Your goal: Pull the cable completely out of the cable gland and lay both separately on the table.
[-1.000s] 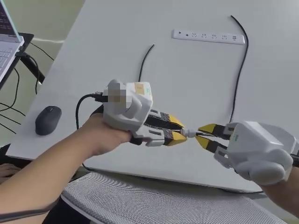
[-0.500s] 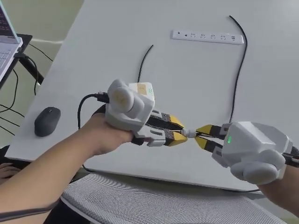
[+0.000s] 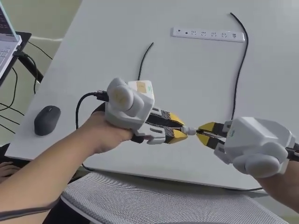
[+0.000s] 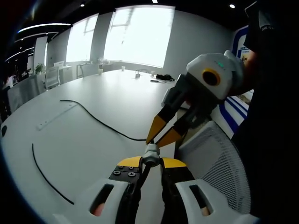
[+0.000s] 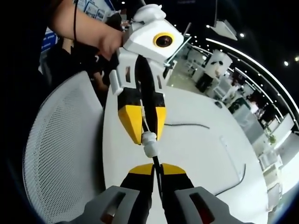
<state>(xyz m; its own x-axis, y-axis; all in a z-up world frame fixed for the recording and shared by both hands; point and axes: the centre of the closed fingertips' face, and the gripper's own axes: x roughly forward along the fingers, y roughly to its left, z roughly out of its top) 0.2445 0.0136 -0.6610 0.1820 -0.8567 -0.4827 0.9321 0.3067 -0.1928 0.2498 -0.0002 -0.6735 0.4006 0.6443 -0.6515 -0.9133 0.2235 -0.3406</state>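
1. A broad white table [image 3: 196,74] spreads out beyond both grippers. A white power strip [image 3: 208,34] lies far ahead of their tips, and its black cord [image 3: 239,70] trails back toward the right gripper's side.
2. A short black lead [image 3: 145,58] lies on the table ahead of the left gripper. A dark mouse [image 3: 47,120] sits off that gripper's outer side, near the table's edge, with a laptop [image 3: 5,39] farther out.
3. A grey mesh chair [image 3: 140,200] sits beneath both grippers.
4. In the left gripper view, bright windows [image 4: 135,35] light the far wall past the table.
5. The left gripper [image 3: 180,131], held at the table's near edge, is clenched on the white cable gland [image 3: 189,132], which is pinched at its yellow tips.
6. The right gripper [image 3: 201,132] meets it tip to tip, its jaws clamped on the thin black cable [image 5: 157,172] just where it leaves the gland. The cable is not yet pulled out.
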